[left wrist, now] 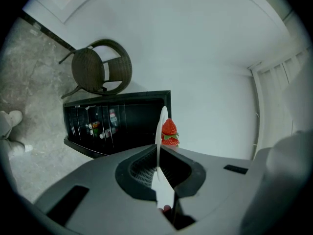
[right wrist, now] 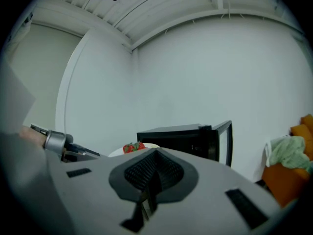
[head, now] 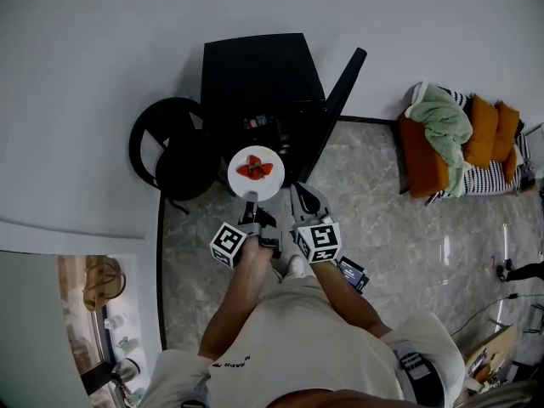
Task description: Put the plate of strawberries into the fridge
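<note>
Left claw [head: 250, 202] clamps the near rim of the round white strawberry plate [head: 270, 185], open black fridge [head: 255, 75] dead ahead; right claw [head: 302, 201] closed, empty.

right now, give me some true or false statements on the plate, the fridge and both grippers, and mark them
1. The left hand-held gripper grips the white plate by its rim. True.
2. The plate carries tomatoes. False: strawberries.
3. The black mini fridge has its door open. True.
4. The right hand-held gripper holds a cup. False: its jaws are shut on nothing.
5. The plate sits on a fridge shelf. False: it is held in front of the fridge.
</note>
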